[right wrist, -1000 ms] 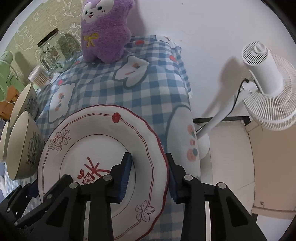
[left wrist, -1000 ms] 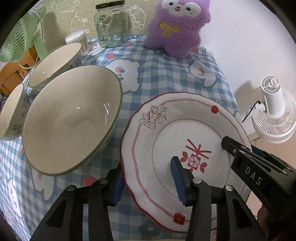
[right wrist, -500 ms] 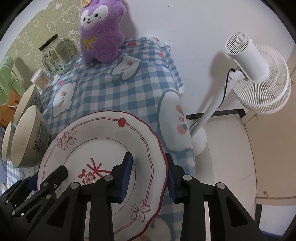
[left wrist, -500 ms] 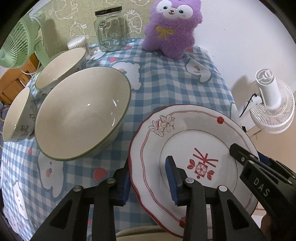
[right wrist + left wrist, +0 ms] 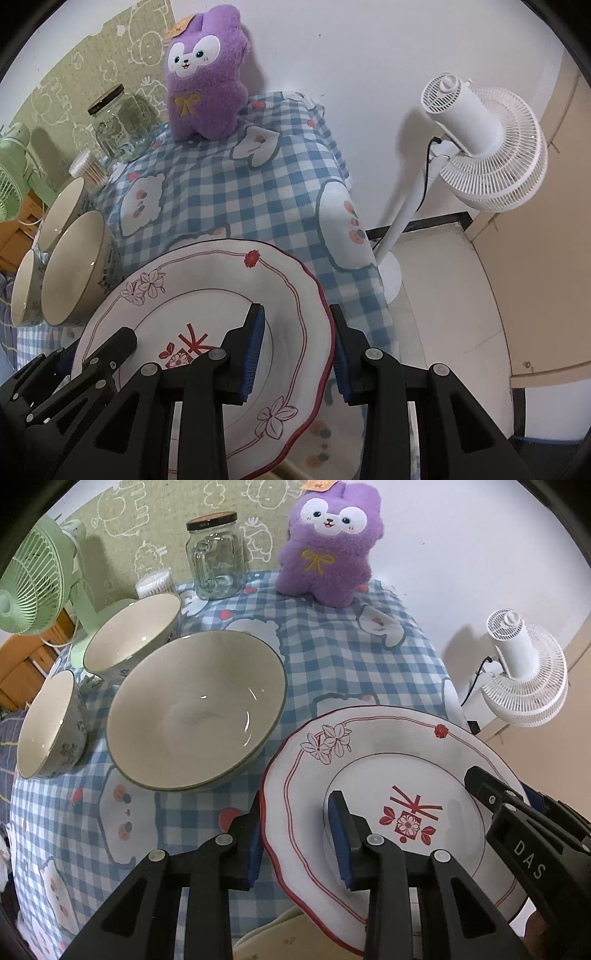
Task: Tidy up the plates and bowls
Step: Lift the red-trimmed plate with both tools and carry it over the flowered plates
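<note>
plate [image 5: 373, 760] lifted off the checked cloth [image 5: 351, 657] at the near right corner of the tabletop, held from two sides. left gripper [image 5: 295, 845] clamped on the left rim, one pad under, one on the face; right gripper [image 5: 295, 347] clamped on the right rim the same way. jaws of both grasping the plate, no slack visible.

likely step: carrying the plate to its place. best done level, both hands moving together so neither rim twists out of the pads. worth keeping clear of the large bowl [image 5: 195, 709] just beside it to the left. no squeezing harder; glazed ceramic, slippery and brittle.

two smaller bowls [image 5: 133, 635] along the left edge, near a green fan [image 5: 33, 579]. glass jar [image 5: 216, 554] and purple plush [image 5: 328, 542] at the far edge against the wall. white standing fan [image 5: 480, 133] on the floor off the right side.
</note>
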`<state>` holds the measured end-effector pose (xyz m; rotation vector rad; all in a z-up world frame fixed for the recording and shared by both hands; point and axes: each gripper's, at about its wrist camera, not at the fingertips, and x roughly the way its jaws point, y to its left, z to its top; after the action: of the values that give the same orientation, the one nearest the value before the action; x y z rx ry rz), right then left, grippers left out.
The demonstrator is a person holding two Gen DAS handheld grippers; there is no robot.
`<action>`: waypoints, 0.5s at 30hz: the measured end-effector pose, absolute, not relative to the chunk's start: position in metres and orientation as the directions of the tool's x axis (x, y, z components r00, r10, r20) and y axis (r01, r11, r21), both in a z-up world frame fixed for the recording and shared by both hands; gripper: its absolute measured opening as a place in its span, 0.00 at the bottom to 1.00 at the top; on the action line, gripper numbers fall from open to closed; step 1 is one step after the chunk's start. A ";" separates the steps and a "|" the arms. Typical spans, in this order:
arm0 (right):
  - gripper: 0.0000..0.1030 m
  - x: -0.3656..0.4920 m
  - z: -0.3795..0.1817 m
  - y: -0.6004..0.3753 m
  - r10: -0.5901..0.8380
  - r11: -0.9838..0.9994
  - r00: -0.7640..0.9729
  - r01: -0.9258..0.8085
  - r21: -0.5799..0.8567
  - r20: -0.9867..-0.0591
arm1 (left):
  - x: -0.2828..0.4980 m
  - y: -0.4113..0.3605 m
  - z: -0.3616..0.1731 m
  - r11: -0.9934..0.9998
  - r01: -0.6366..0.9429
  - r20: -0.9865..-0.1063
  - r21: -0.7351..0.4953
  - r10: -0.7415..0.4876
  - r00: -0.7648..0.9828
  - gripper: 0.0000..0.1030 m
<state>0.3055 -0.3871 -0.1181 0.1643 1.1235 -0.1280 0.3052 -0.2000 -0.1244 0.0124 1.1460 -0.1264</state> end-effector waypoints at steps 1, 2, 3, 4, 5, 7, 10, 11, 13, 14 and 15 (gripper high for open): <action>0.36 0.303 -0.116 -0.386 -0.023 0.980 0.430 0.190 0.065 -0.903 | 0.305 -0.199 -0.123 0.992 0.110 -0.908 -0.057 -0.097 0.408 0.30; 0.36 0.299 -0.114 -0.384 -0.028 0.979 0.433 0.196 0.064 -0.901 | 0.303 -0.198 -0.122 0.991 0.117 -0.906 -0.058 -0.102 0.411 0.30; 0.36 0.296 -0.113 -0.382 -0.031 0.978 0.436 0.201 0.063 -0.900 | 0.301 -0.196 -0.120 0.990 0.126 -0.903 -0.059 -0.106 0.416 0.30; 0.36 0.293 -0.111 -0.381 -0.036 0.976 0.439 0.207 0.062 -0.898 | 0.299 -0.196 -0.119 0.990 0.130 -0.901 -0.060 -0.110 0.420 0.30; 0.36 0.289 -0.109 -0.380 -0.039 0.975 0.443 0.212 0.062 -0.896 | 0.296 -0.194 -0.117 0.988 0.139 -0.897 -0.060 -0.115 0.426 0.30; 0.36 0.283 -0.106 -0.378 -0.048 0.973 0.452 0.222 0.060 -0.891 | 0.293 -0.193 -0.115 0.986 0.152 -0.893 -0.064 -0.125 0.432 0.30; 0.36 0.273 -0.103 -0.376 -0.055 0.970 0.466 0.234 0.063 -0.883 | 0.290 -0.193 -0.112 0.982 0.178 -0.884 -0.058 -0.133 0.448 0.30; 0.36 0.271 -0.102 -0.376 -0.056 0.970 0.470 0.236 0.064 -0.881 | 0.288 -0.192 -0.111 0.981 0.185 -0.879 -0.057 -0.137 0.456 0.30; 0.36 0.265 -0.102 -0.374 -0.065 0.969 0.481 0.241 0.061 -0.874 | 0.284 -0.190 -0.112 0.979 0.196 -0.873 -0.060 -0.147 0.465 0.30; 0.36 0.262 -0.103 -0.374 -0.070 0.967 0.487 0.246 0.061 -0.870 | 0.282 -0.190 -0.112 0.978 0.200 -0.870 -0.061 -0.150 0.469 0.30; 0.36 0.259 -0.103 -0.373 -0.072 0.966 0.493 0.249 0.061 -0.867 | 0.279 -0.189 -0.113 0.977 0.206 -0.867 -0.062 -0.155 0.473 0.30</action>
<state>0.2590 -0.3731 -0.1027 0.1877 1.0390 -0.1966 0.2795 -0.1891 -0.1130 0.0530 1.0549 -0.2208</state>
